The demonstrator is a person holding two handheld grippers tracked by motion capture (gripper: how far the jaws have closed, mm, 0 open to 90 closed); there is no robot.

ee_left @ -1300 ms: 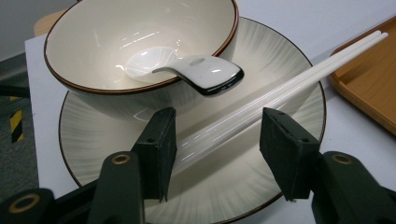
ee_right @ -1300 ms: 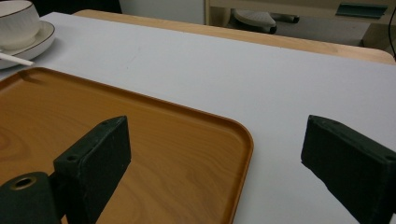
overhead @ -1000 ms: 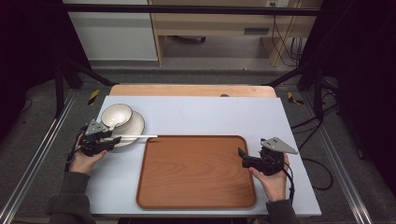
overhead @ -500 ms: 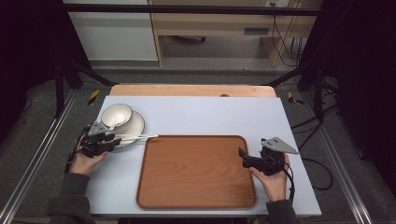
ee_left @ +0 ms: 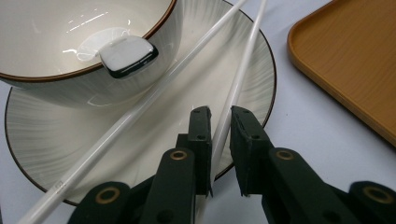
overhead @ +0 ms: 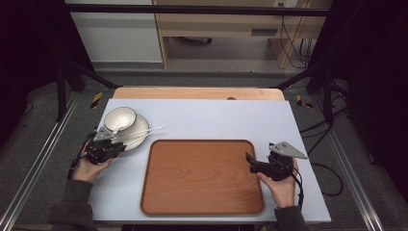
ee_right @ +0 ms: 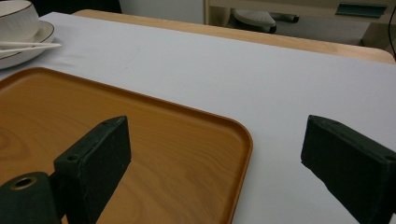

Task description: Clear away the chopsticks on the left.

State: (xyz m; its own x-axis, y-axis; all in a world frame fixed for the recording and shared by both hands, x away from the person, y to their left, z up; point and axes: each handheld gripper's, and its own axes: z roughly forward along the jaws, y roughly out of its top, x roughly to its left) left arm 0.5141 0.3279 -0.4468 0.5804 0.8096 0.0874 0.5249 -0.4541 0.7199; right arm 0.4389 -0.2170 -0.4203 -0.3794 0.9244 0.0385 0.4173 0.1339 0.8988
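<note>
A white bowl (overhead: 120,118) with a brown rim stands on a white plate (overhead: 138,137) at the table's left. Two white chopsticks (overhead: 144,132) lie across the plate, pointing right. A white ceramic piece (ee_left: 128,56), seemingly a spoon's end, leans on the bowl's rim. My left gripper (overhead: 120,144) (ee_left: 221,116) is at the plate's near edge. Its jaws have just been closing and now clamp the right-hand chopstick (ee_left: 233,93). My right gripper (overhead: 249,162) (ee_right: 215,140) rests open at the right edge of the wooden tray (overhead: 202,175), nothing between its jaws.
The tray lies empty in the middle of the light-blue mat (overhead: 216,118). A wooden table edge (overhead: 197,93) runs along the back. Black frame posts and cables stand beyond the table on both sides.
The left gripper's jaws have narrowed around a chopstick, and the hand has shifted slightly along the plate's edge. The right gripper has stayed put.
</note>
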